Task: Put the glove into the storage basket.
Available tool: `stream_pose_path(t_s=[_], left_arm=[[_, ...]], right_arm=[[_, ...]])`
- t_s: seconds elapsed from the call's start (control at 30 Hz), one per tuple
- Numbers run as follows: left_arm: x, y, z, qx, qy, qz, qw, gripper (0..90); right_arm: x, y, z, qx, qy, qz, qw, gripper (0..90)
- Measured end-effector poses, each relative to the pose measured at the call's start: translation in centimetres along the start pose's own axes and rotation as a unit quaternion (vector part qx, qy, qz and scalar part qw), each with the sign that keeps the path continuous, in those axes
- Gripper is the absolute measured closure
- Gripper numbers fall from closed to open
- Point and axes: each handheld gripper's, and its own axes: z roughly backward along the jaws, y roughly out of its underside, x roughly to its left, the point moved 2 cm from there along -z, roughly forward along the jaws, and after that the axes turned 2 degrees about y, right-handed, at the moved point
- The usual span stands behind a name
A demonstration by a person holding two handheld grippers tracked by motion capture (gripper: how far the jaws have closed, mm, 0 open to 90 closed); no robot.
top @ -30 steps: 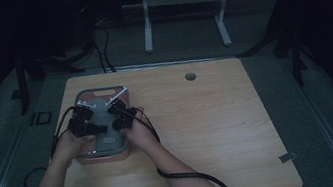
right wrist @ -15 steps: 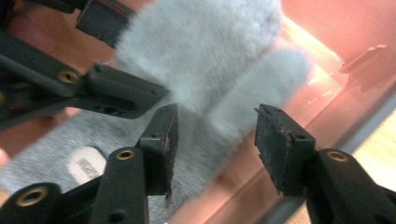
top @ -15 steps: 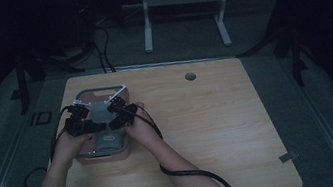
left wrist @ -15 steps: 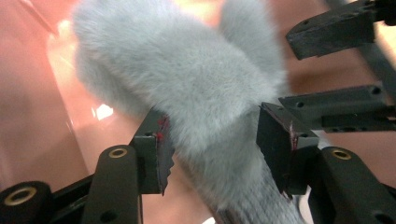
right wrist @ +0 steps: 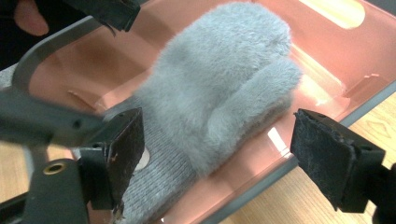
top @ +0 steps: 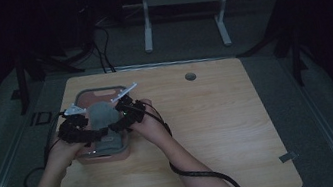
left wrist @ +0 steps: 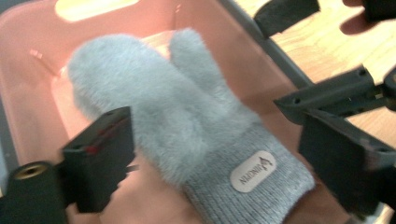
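Note:
A fluffy grey mitten [top: 101,115] with a knitted cuff and a small oval label lies in a pink tray [top: 103,90] with a grey rim, at the table's left. Both grippers hover over the tray's near end, facing each other across the cuff. My left gripper [left wrist: 219,163] is open, its jaws standing either side of the mitten [left wrist: 187,121] without touching it. My right gripper [right wrist: 224,158] is open too, straddling the mitten [right wrist: 219,93] near its thumb. From above, the left gripper [top: 94,134] and the right gripper [top: 115,126] sit close together.
The wooden table [top: 221,130] stretches to the right of the tray. A round grommet hole [top: 190,76] lies near its far edge. A black cable [top: 202,174] trails along the right forearm to the near edge. White stand legs [top: 145,21] rise beyond the table.
Both grippers have shifted only slightly over the tray's near end. The mitten lies where it was.

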Motion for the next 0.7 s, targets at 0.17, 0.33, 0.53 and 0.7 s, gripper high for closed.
stream_pose_path(t_s=[0.17,0.33,0.53,0.7], left_arm=[[-1.3,0.7,0.7,-0.027,0.016,-0.017,0.9994,9.5],[-2.6,1.6,1.7,-0.044,0.032,-0.025,0.9982,9.5],[-4.0,3.4,2.5,-0.063,0.06,-0.033,0.9956,9.5],[-5.1,4.7,3.2,-0.081,0.075,-0.025,0.9936,9.5]], right_arm=[[0.4,0.7,0.9,-0.011,-0.012,0.014,0.9998,16.1],[0.6,1.6,1.9,-0.018,-0.012,0.026,0.9994,16.2],[0.9,3.1,3.2,-0.028,-0.017,0.033,0.9989,15.4],[1.2,4.2,3.7,-0.028,-0.019,0.04,0.9986,14.8]])
